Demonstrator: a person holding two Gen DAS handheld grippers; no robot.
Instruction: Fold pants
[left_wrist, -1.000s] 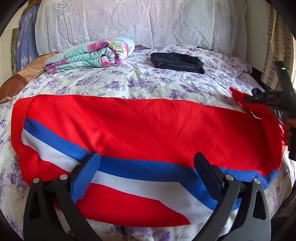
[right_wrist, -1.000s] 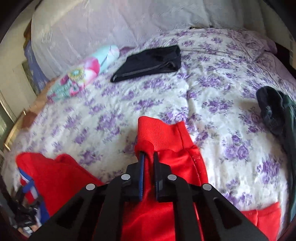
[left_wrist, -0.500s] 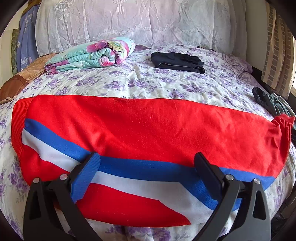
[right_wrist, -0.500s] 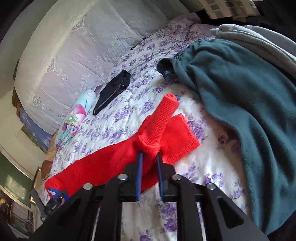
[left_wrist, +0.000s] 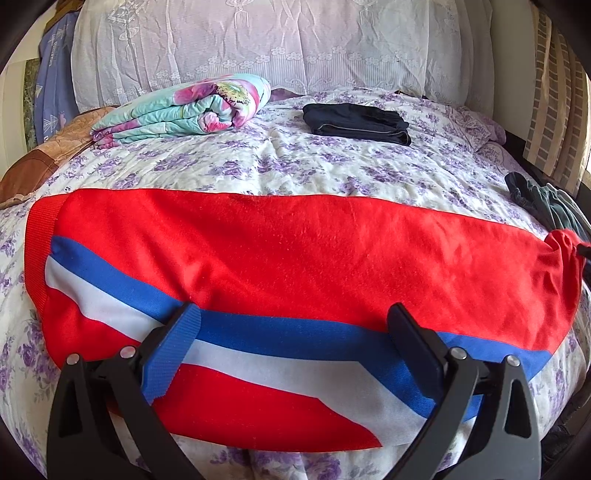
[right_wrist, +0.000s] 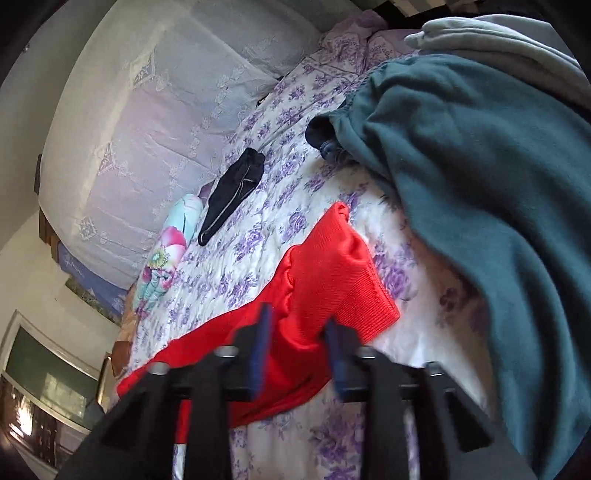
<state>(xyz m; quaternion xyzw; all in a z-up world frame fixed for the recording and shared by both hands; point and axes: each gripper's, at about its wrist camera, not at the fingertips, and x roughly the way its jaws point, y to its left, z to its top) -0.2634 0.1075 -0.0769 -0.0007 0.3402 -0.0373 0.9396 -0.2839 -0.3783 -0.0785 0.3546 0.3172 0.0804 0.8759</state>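
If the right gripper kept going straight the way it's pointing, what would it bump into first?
Most likely the red pants. The right gripper points down along their ribbed cuff end, which lies between its parted fingers. Past that comes the flowered bedspread. Depth is hard to judge in this fisheye view.

right claw (right_wrist: 297, 347) motion-blurred with red pants (right_wrist: 325, 280) between its pads, contact unclear, teal garment (right_wrist: 480, 192) cut off at the right edge, pants' lower hem hidden behind left claw (left_wrist: 295, 347), room beyond the bed too blurred to read
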